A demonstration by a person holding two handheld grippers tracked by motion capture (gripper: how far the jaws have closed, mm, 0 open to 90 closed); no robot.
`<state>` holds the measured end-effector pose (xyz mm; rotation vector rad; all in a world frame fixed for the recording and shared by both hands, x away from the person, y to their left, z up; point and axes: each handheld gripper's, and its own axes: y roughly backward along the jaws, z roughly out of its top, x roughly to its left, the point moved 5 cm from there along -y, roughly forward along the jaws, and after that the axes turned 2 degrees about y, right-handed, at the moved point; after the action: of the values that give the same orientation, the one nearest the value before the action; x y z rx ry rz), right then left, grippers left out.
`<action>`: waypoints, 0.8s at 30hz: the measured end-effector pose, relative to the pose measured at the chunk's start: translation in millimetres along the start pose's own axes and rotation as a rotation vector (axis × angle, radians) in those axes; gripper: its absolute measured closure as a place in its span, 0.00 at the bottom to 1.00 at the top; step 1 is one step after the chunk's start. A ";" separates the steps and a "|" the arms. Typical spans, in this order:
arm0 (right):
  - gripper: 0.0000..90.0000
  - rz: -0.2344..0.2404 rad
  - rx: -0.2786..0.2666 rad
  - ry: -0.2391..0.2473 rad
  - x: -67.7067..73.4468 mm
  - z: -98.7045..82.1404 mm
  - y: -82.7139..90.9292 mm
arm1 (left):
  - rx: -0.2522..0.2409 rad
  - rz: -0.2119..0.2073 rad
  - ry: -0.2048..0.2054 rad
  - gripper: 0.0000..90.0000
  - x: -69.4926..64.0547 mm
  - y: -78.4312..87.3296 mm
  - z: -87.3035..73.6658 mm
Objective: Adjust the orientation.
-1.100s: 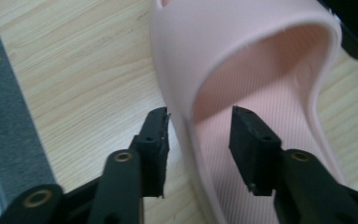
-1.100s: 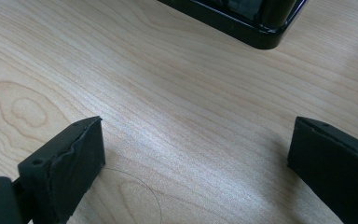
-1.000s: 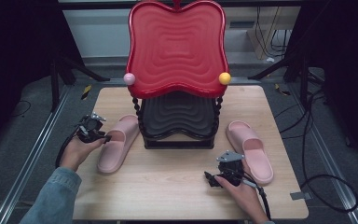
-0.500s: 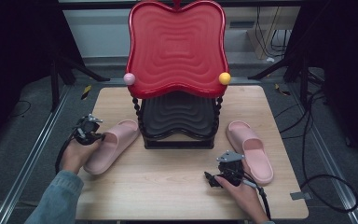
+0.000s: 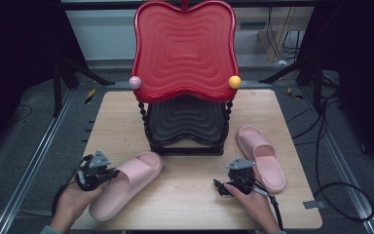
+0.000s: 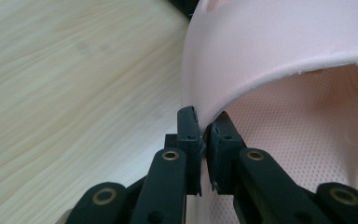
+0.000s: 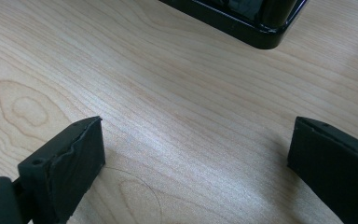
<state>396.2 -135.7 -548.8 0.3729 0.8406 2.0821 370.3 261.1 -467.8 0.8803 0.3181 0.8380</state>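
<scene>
A pink slipper (image 5: 129, 181) lies slanted at the table's front left. My left gripper (image 5: 108, 174) is shut on the edge of its upper strap (image 6: 279, 51). In the left gripper view the two jaws pinch the strap's rim at the gripper's (image 6: 204, 133) tips; they have just been closing on it. A second pink slipper (image 5: 262, 156) lies at the right, beside the rack. My right gripper (image 5: 222, 186) rests low over the wood just left of that slipper. It stands open (image 7: 196, 144), with bare tabletop between its jaws.
A two-tier rack stands mid-table, with a red wavy tray (image 5: 185, 48) on top and a black tray (image 5: 185, 122) below. Its black base corner (image 7: 242, 18) lies ahead of the right gripper. The wooden table (image 5: 185, 200) has bare room between the hands. Cables trail on the floor at right.
The left hand drew back toward the table's near edge, dragging the left slipper with it away from the rack. The right hand and the right slipper kept still.
</scene>
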 end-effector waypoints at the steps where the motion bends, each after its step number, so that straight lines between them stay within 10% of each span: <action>1: 0.04 0.000 0.000 0.000 0.0 0.0 0.0 | 0.002 -0.007 -0.009 0.94 -6.6 -6.0 3.0; 11: 0.04 0.001 0.000 0.002 -0.1 -0.2 0.2 | 0.014 -0.010 -0.041 0.92 -33.4 -42.8 10.2; 14: 0.04 0.000 0.002 0.003 -0.1 -0.4 0.5 | -0.023 0.009 -0.029 0.68 -33.5 -33.7 7.6; 18: 0.04 0.001 0.001 0.003 -0.1 -0.3 0.3 | -0.075 0.017 -0.024 0.61 -35.1 -13.7 3.9; 24: 0.04 0.001 0.000 0.003 0.0 -0.3 0.2 | -0.112 -0.073 -0.038 0.51 -56.8 4.6 -2.0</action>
<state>395.9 -135.9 -548.9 0.3705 0.8418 2.0844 329.9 220.9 -470.1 0.7746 0.2662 0.7635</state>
